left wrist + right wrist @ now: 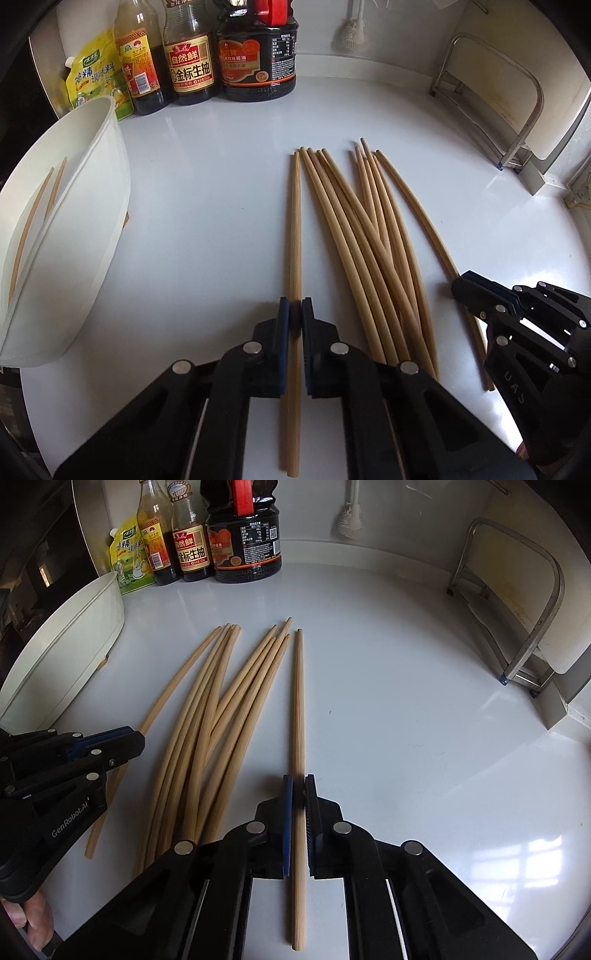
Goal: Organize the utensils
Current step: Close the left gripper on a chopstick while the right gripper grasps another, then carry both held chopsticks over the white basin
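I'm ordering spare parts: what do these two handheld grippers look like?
Both are matte black plastic with angular linkage arms, round silver pivot pins and blue pads on the fingers. The left gripper carries white "GenRobot.AI" lettering on its side; the right gripper has faint embossed letters.

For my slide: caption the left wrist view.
Left gripper shut on leftmost chopstick; white bin waits.
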`<state>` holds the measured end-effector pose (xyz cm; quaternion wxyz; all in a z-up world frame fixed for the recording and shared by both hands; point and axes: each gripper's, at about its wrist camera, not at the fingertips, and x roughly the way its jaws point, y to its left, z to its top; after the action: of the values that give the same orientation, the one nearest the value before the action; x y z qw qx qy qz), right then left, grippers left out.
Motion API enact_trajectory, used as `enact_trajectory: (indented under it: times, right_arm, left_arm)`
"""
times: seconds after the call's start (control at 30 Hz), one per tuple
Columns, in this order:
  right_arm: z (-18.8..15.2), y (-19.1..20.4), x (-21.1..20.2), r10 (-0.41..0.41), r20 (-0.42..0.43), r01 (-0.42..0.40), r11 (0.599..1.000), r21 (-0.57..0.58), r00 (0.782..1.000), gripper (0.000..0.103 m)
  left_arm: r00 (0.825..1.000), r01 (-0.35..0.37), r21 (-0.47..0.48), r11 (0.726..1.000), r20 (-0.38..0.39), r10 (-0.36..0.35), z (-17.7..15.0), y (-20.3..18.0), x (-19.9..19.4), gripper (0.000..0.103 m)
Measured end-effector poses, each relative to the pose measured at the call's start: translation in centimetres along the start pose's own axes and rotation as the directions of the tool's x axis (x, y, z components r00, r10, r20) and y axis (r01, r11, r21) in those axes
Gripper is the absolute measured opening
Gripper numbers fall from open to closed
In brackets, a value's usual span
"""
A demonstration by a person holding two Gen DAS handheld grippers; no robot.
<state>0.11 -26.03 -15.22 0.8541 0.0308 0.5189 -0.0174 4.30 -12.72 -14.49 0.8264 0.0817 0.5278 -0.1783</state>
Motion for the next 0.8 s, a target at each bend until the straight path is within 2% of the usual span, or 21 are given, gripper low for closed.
enact_trajectory:
  times: [0.13, 0.4, 0.63, 0.8]
  right_arm:
    - [0.1, -0.4, -1.1, 0.019, 0.002, -0.019, 0.999, 0.040, 1.000, 0.006]
    - [1.5, 0.8, -4.7, 0.037, 0.041, -0.039, 0.997, 0.069, 0.998, 0.006]
    - [3.9, 4.0, -7.9, 0.064, 0.096, -0.071, 0.995, 0.069, 0.993, 0.006]
    - [6.3, 8.0, -8.6, 0.106, 0.129, -0.113, 0.992, 0.048, 0.986, 0.006]
  left_arm:
    - [1.000, 0.023, -0.009, 1.000, -0.013, -0.023, 0.1, 0.5, -0.9, 0.007]
    - [0.997, 0.062, -0.008, 0.998, 0.041, -0.062, 1.6, 2.0, -5.4, 0.007]
    - [0.990, 0.082, -0.020, 0.996, 0.113, -0.079, 3.4, 5.0, -9.8, 0.007]
    - [0.986, 0.060, -0.047, 0.997, 0.158, -0.051, 4.3, 9.4, -12.1, 0.007]
